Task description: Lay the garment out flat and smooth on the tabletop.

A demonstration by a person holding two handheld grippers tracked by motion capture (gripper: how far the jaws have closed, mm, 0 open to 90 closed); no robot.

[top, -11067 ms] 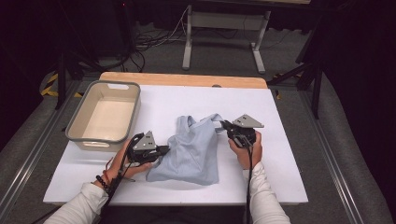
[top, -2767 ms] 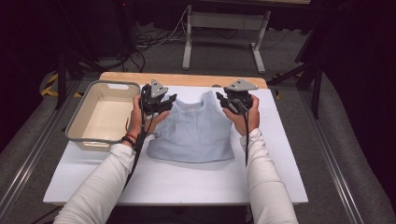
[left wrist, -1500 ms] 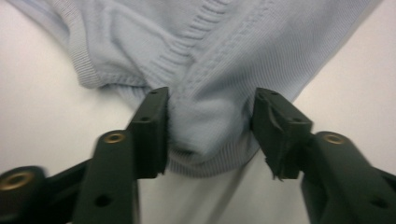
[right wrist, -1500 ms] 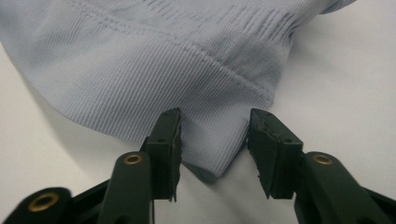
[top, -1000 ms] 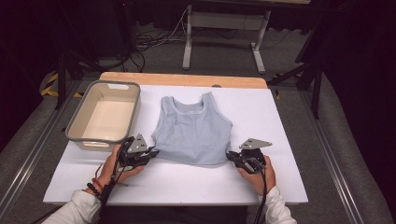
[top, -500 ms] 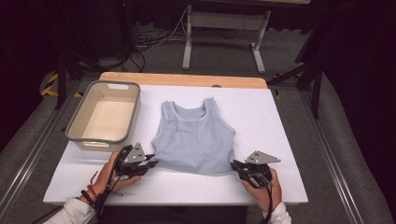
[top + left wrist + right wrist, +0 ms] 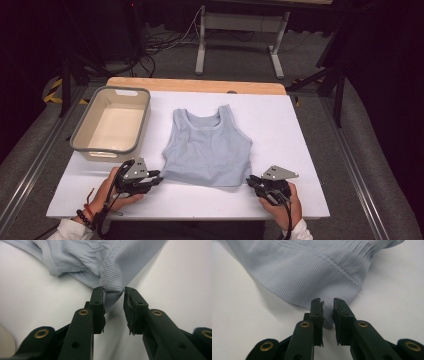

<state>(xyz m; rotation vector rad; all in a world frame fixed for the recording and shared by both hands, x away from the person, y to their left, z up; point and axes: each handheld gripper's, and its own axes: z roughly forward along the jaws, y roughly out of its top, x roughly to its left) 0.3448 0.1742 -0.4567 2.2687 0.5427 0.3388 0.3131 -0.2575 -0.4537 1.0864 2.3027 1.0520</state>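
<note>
Lying flat mid-table, front up, neck away from the person: light blue ribbed tank top on white table, right of beige bin. Left gripper at hem's left corner, jaws just opened, a gap showing, fabric corner loose between them. Right gripper at hem's right corner, jaws narrowly parted, just opened, hem edge between.

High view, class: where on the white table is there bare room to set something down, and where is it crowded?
Bare: the white table right of the tank top, and the strip between top and bin. Crowded: the near edge, where left tongs and right tongs flank the hem.
</note>
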